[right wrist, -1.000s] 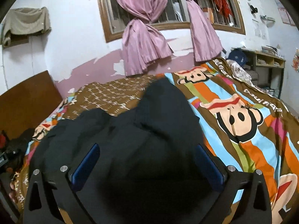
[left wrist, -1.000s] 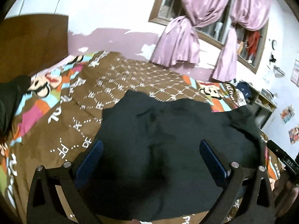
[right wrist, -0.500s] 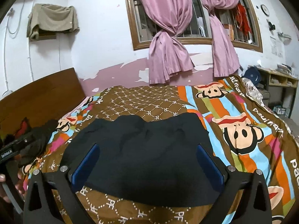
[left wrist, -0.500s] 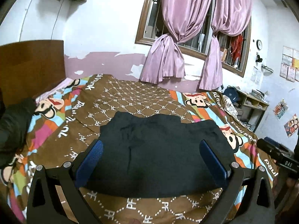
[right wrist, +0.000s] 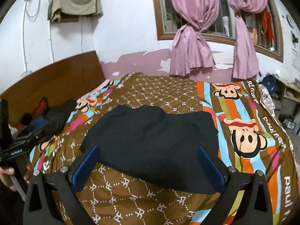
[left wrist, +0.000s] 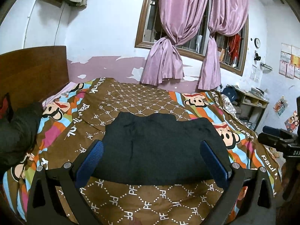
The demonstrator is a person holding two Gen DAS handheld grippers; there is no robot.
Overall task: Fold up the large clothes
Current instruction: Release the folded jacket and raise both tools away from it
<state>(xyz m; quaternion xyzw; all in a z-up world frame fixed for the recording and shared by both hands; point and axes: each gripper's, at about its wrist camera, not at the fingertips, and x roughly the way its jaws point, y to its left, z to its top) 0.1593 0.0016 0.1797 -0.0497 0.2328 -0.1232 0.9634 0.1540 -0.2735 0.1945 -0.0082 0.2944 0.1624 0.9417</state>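
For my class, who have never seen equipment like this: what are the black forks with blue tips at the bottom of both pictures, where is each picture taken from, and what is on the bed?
No robot here: a person holds a hand tool in each hand, each with two fingers and a wide-angle camera looking along them. One picture comes from the left gripper, the other from the right gripper. The blue parts are its finger pads. Both grippers are open and hold nothing. On the cartoon-monkey bedspread lies a black garment, folded into a rough rectangle. A second dark garment is heaped near the wooden headboard.
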